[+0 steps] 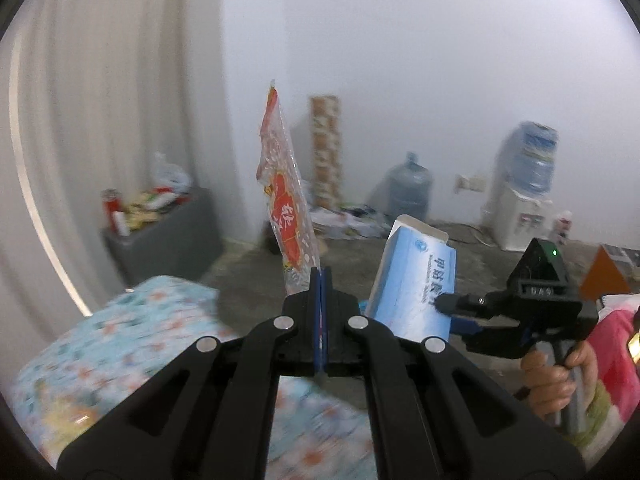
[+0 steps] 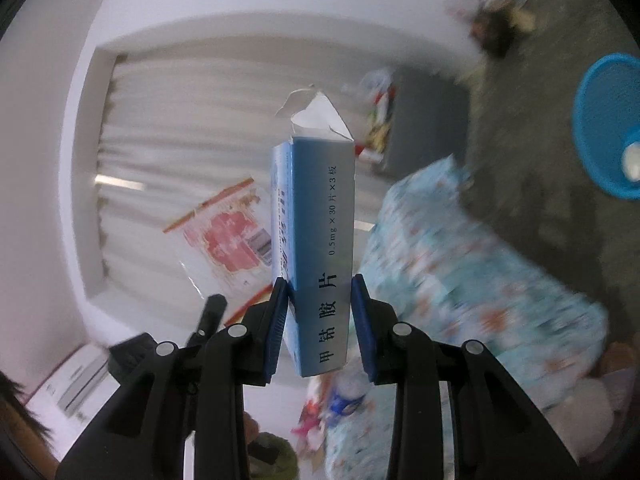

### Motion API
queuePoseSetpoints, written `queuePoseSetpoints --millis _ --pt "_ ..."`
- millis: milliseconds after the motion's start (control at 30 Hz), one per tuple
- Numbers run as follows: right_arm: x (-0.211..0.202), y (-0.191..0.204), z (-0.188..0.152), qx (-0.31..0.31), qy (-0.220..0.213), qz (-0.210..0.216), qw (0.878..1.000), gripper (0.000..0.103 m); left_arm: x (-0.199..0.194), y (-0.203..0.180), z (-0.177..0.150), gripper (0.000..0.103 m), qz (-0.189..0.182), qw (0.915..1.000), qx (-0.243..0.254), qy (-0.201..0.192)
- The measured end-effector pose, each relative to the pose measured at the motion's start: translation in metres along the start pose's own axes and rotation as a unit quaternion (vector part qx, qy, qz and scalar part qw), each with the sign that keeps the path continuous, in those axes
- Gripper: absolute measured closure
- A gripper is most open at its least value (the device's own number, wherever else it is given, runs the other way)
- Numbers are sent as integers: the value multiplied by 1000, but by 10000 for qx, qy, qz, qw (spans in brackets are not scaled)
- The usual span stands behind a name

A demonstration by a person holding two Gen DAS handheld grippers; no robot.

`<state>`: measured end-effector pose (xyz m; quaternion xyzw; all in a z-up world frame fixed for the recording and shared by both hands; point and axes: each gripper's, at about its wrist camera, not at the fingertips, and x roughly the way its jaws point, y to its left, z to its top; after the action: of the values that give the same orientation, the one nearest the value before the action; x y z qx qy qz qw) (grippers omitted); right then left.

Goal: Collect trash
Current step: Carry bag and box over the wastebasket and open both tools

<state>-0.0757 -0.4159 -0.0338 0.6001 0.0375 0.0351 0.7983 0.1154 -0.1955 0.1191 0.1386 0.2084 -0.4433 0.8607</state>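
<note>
You are working with two black grippers: the left gripper point(image 1: 321, 280) and right gripper point(image 2: 320, 312) are showing silver rivets and blue-padded fingers point(image 2: 362, 312); you are wearing a pink sleeve point(image 1: 616, 344).

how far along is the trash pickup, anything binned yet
Done: both pieces are picked up. In hand: the left tongs are shut on a red-printed plastic wrapper, and the right tongs clamp a torn-open blue medicine box. Left: dropping them. The grey bin already looks heaped with rubbish, and the blue basket sits on the floor; neither piece is in one yet.
</note>
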Motion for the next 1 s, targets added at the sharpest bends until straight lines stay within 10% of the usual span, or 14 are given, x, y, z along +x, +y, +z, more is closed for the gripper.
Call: queuePoseSetpoints --millis 300,567,633,667,800,1000 --pt "-50 -90 59 414 -982 -1581 9817 71 208 -51 1 103 -1267 9797 -290 1525" --pt "-29 -182 111 916 -947 -2629 9558 69 375 -84 -38 103 -1406 9545 -343 2605" --pt "-20 -215 129 1083 -891 -2854 9481 58 405 -89 -45 95 -1421 9502 -375 2748" --pt "-21 -228 132 1181 -906 -2941 9441 48 424 -89 -53 75 -1370 9461 -432 2903" --pt "-19 -273 136 1598 -893 -3523 9178 47 452 -88 -71 61 -1042 9438 -586 3082" --pt "-27 -256 112 1304 -1138 -3499 9207 46 418 -83 -67 57 -1100 9535 -591 2744"
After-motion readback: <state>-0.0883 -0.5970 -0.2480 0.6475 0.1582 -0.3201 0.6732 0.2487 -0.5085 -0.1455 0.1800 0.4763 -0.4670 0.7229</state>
